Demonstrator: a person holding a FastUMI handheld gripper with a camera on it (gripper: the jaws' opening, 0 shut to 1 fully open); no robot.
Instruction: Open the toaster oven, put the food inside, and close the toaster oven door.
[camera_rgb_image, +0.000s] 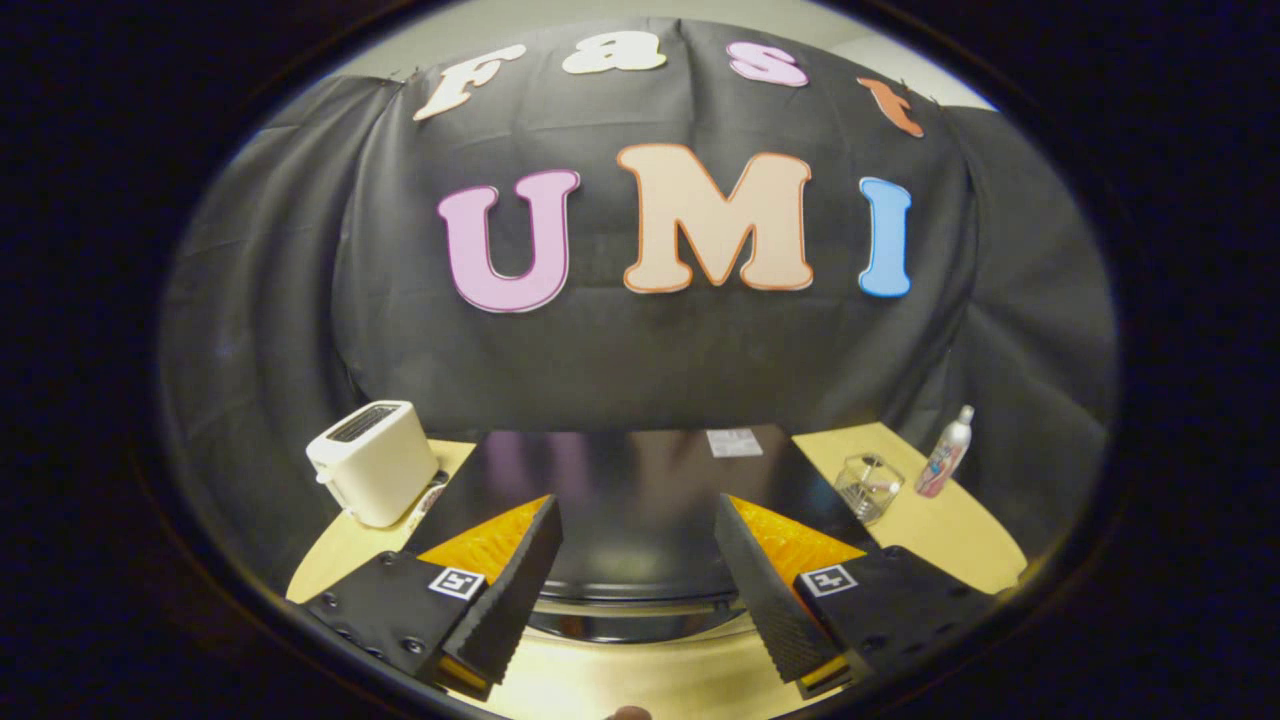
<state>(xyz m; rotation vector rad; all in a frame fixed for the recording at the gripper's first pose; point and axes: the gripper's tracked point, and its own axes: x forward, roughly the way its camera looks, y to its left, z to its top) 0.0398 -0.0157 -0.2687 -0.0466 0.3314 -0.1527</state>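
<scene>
Claw held wide and empty above the toaster oven, door not yet opened.

The gripper (638, 575) is seen with fingers well apart, nothing between them. Just ahead and below, the toaster oven (640, 480) is viewed from above, its handle (640, 605) between the fingers. A missed handle is likely from this steep angle. Beyond are set a toaster (372, 460), a glass jar (868, 487) and a bottle (947, 455). The food cannot be made out.

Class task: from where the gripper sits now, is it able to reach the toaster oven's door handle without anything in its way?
Probably yes. The gripper is open, its fingers apart above the toaster oven, and the handle lies between them with nothing in between. The white toaster and glass jar stand off to the sides.
</scene>
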